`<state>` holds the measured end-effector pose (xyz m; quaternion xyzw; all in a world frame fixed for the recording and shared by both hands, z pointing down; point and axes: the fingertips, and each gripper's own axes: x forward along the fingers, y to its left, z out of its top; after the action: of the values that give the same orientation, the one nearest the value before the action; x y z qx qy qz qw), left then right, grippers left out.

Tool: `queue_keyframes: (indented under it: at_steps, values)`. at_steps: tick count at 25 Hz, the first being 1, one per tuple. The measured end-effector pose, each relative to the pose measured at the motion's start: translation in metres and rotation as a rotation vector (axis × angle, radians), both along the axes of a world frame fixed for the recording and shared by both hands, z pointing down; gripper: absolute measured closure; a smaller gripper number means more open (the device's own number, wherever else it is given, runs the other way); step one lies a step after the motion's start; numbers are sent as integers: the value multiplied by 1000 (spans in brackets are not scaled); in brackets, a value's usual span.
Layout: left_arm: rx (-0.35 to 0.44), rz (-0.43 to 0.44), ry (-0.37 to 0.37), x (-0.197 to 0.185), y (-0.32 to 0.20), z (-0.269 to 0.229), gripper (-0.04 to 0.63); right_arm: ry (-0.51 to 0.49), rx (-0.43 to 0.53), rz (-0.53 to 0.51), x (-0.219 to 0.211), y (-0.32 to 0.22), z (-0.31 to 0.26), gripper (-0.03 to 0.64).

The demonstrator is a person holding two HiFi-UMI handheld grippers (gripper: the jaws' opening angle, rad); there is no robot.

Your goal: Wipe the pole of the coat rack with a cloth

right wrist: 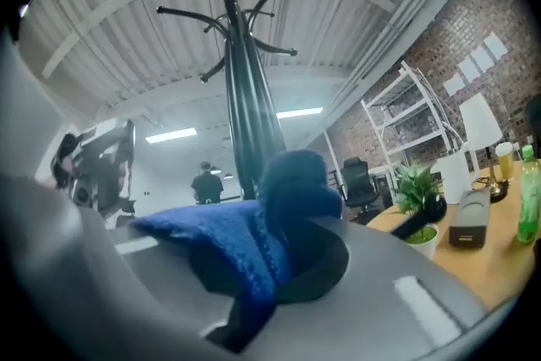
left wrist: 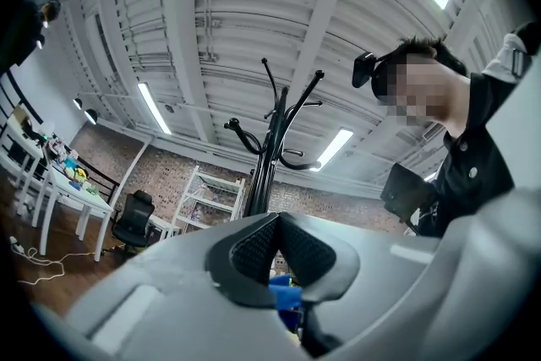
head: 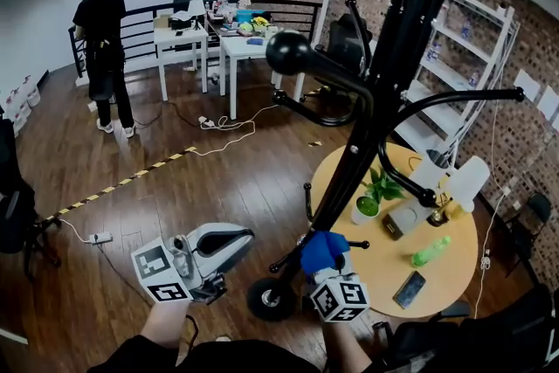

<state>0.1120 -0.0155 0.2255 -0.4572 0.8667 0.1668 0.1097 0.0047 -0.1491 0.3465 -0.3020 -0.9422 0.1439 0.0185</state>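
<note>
Right gripper view: your right gripper has its jaws clamped on the blue cloth, with the coat rack pole rising just behind it. The head view puts the cloth low against the pole, near the base. Wiping looks under way at the bottom, so next make a firm upward stroke. Your left gripper hangs just beside, forearm low, jaws closed on nothing.

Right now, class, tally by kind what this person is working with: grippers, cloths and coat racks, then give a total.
Grippers: 2, the left gripper and the right gripper
Cloths: 1, the blue cloth held in the right gripper's fingers
Coat racks: 1, the black coat rack
Total: 4
</note>
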Motion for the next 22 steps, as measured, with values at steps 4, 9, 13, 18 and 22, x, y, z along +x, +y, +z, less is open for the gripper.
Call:
queue_keyframes:
  at_steps: [4, 9, 13, 18, 22]
  values:
    - [4, -25, -8, 3, 10, 2, 592, -143, -94, -2, 0, -3, -76, 594]
    - [15, -54, -14, 4, 20, 2, 592, -343, -120, -29, 0, -3, -182, 594]
    - [24, -56, -23, 5, 23, 1, 592, -441, -151, -36, 2, -5, -243, 593]
    - [27, -51, -27, 5, 22, 1, 592, -499, -130, -42, 6, -6, -271, 592]
    - [21, -43, -21, 4, 22, 1, 592, -482, -107, -36, 9, -4, -247, 592]
